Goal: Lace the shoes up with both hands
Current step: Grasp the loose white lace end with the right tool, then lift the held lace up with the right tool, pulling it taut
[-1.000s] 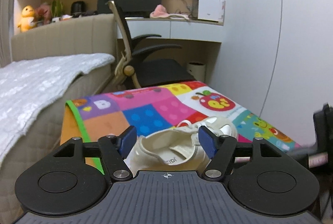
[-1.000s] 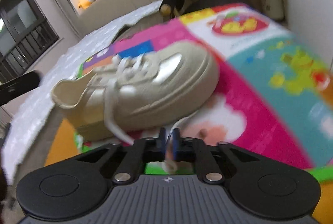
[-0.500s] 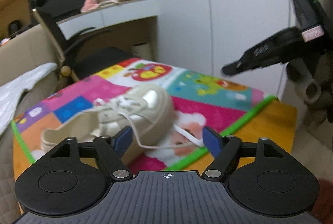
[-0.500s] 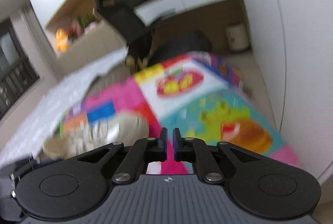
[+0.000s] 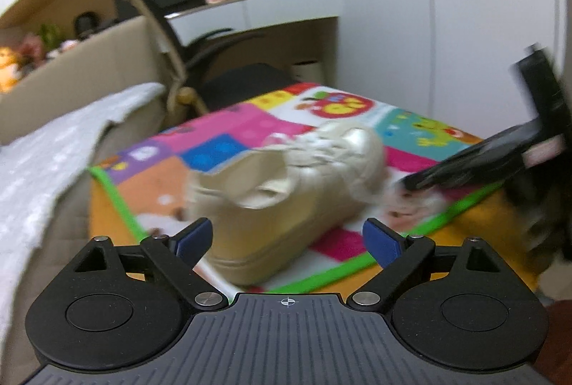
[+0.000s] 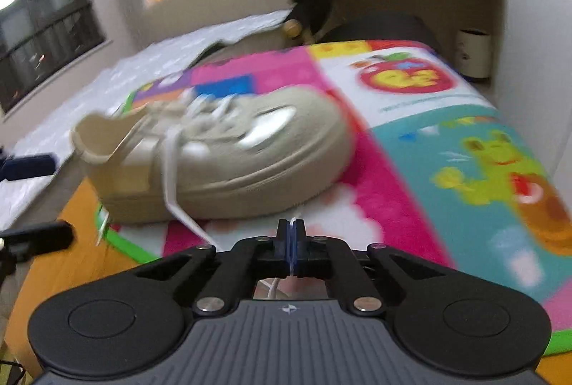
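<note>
Cream leather shoe [image 5: 286, 202], low-cut, lying on a multicoloured play mat [image 6: 429, 142] spread over an orange-topped table [image 5: 475, 227]; heel towards the left gripper, toe towards the far end of the mat. White lace [image 6: 171, 170] threaded through the upper eyelets, one loose end trailing down the side onto the mat. Left gripper [image 5: 287, 240]: jaws wide and opening, the shoe's heel between them, pads clear of it. Right gripper [image 6: 290, 236]: jaws closed on a thin white lace strand just in front of the shoe's sole. Bed [image 5: 46, 149] left of the table, office chair [image 5: 214, 77] behind it.
</note>
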Available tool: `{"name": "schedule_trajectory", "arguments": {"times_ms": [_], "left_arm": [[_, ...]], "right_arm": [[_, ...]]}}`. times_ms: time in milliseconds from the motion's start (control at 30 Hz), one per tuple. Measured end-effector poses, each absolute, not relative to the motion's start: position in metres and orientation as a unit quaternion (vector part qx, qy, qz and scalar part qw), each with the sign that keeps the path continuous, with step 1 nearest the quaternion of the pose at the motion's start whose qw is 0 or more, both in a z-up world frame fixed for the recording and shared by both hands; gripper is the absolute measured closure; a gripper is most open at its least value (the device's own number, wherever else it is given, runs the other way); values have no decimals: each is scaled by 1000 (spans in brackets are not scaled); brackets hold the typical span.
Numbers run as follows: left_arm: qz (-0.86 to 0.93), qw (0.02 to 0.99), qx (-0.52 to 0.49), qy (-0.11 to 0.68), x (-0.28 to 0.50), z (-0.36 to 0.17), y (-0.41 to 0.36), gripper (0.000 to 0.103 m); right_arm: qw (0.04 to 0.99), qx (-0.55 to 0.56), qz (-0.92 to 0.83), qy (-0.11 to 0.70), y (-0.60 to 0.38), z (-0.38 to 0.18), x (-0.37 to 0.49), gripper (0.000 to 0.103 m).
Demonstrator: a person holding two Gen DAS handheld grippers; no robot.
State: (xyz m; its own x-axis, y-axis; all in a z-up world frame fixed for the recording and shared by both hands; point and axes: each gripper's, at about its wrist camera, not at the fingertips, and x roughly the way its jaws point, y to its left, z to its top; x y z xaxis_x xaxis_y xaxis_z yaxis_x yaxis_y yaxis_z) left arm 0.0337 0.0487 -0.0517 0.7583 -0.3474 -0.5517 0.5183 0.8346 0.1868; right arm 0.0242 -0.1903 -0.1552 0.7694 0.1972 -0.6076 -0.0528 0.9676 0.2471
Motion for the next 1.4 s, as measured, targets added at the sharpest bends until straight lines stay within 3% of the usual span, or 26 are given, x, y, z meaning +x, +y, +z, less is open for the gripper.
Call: {"name": "schedule_trajectory", "arguments": {"times_ms": [267, 433, 667, 700, 767, 833, 1033, 1133, 1400], "left_arm": [[-210, 931, 207, 214, 64, -26, 49, 7], [-244, 929, 197, 195, 63, -16, 31, 7], [-246, 916, 259, 183, 50, -33, 17, 9], [-239, 915, 269, 181, 53, -33, 18, 14], [-219, 912, 295, 183, 64, -32, 21, 38], [-201, 909, 318, 180, 77, -28, 24, 41], [-274, 846, 425, 169, 94, -32, 17, 40], [-294, 810, 486, 147, 97, -44, 5, 33], [-312, 800, 494, 134, 114, -48, 0, 20]], "right_arm": [[944, 283, 95, 143, -287, -42, -9, 102], [934, 313, 135, 103, -296, -18, -13, 102], [934, 301, 148, 124, -282, -29, -4, 102], [934, 296, 152, 133, -278, -32, -2, 102], [932, 288, 161, 153, -268, -39, 3, 102], [927, 283, 171, 178, -256, -49, 9, 102], [907, 292, 198, 230, -212, -85, 30, 102], [898, 302, 211, 240, -191, -99, 40, 102], [885, 306, 230, 266, -162, -122, 61, 102]]}}
